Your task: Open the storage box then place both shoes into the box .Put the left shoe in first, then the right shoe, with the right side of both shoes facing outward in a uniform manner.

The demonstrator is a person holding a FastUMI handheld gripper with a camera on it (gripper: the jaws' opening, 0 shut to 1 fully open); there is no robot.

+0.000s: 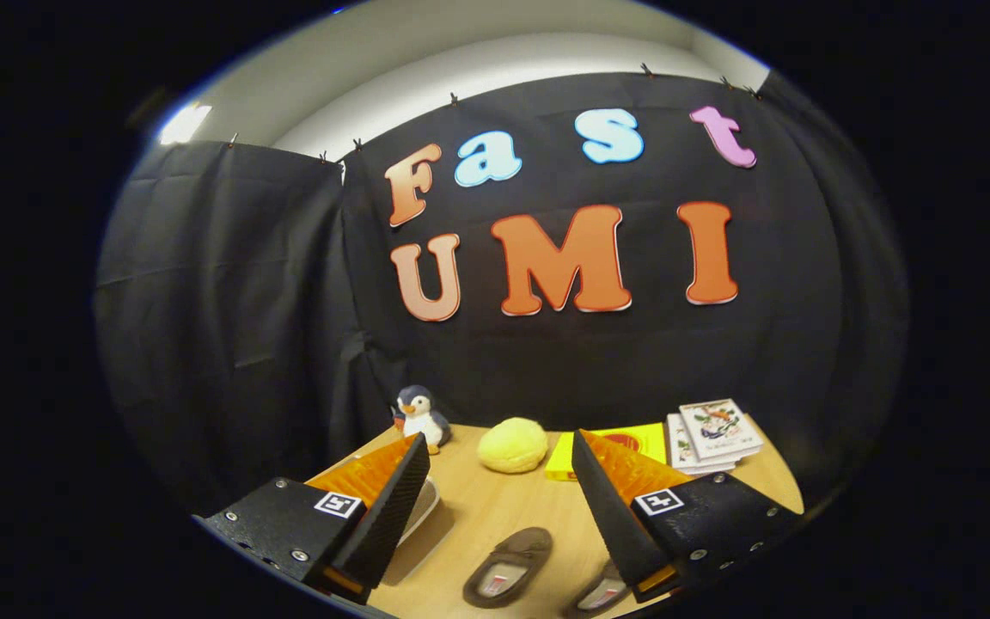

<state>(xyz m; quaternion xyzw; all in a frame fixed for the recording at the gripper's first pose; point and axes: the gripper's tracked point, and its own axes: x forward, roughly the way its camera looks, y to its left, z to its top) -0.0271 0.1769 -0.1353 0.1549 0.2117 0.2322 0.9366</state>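
Note:
My gripper is held high above the wooden table, its two fingers wide apart with nothing between them. Below, between the fingers, lies a brown slipper-like shoe with a pale insole, toe pointing away. A second shoe lies to its right, partly hidden under the right finger. A pale edge of the storage box peeks out from behind the left finger; the rest of it is hidden.
At the table's far side stand a small penguin plush, a yellow round plush, a yellow flat book and a stack of white booklets. Black cloth walls close in behind and to the left.

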